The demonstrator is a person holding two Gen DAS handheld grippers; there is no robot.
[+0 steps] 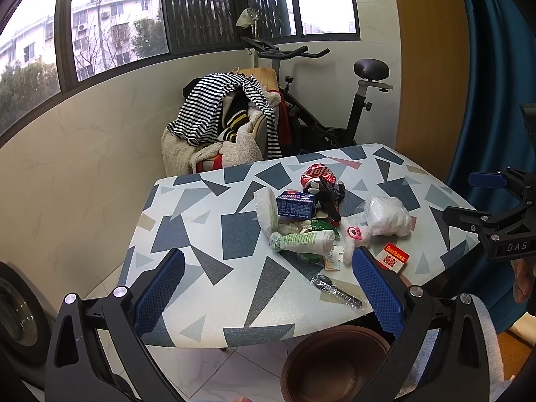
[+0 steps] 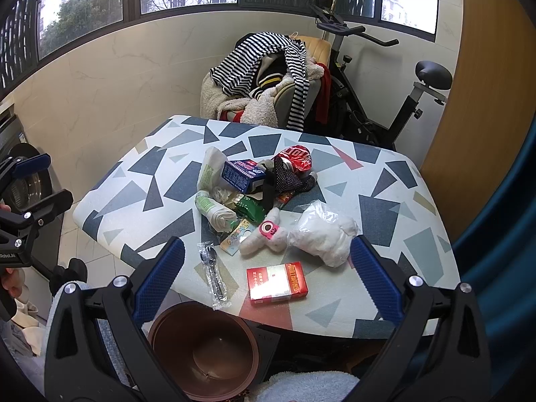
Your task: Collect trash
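A pile of trash lies on the patterned table (image 1: 207, 234) (image 2: 140, 207): a blue carton (image 1: 295, 204) (image 2: 243, 174), a crushed red can (image 1: 316, 174) (image 2: 296, 159), rolled white-green bags (image 1: 303, 239) (image 2: 214, 209), a clear bag of white stuff (image 1: 388, 216) (image 2: 323, 234), a red cigarette box (image 1: 392, 257) (image 2: 276, 283) and a wrapped plastic spoon (image 1: 335, 289) (image 2: 212, 269). A brown bin (image 1: 335, 365) (image 2: 204, 351) stands on the floor at the table's near edge. My left gripper (image 1: 268, 288) is open and empty above the near edge. My right gripper (image 2: 268, 278) is open and empty over the cigarette box.
A chair heaped with striped clothes (image 1: 227, 114) (image 2: 264, 77) and an exercise bike (image 1: 338, 100) (image 2: 385, 93) stand behind the table. A washing machine (image 2: 26, 181) is at the left. A pink-and-white plush toy (image 1: 353, 234) (image 2: 264, 234) lies among the trash.
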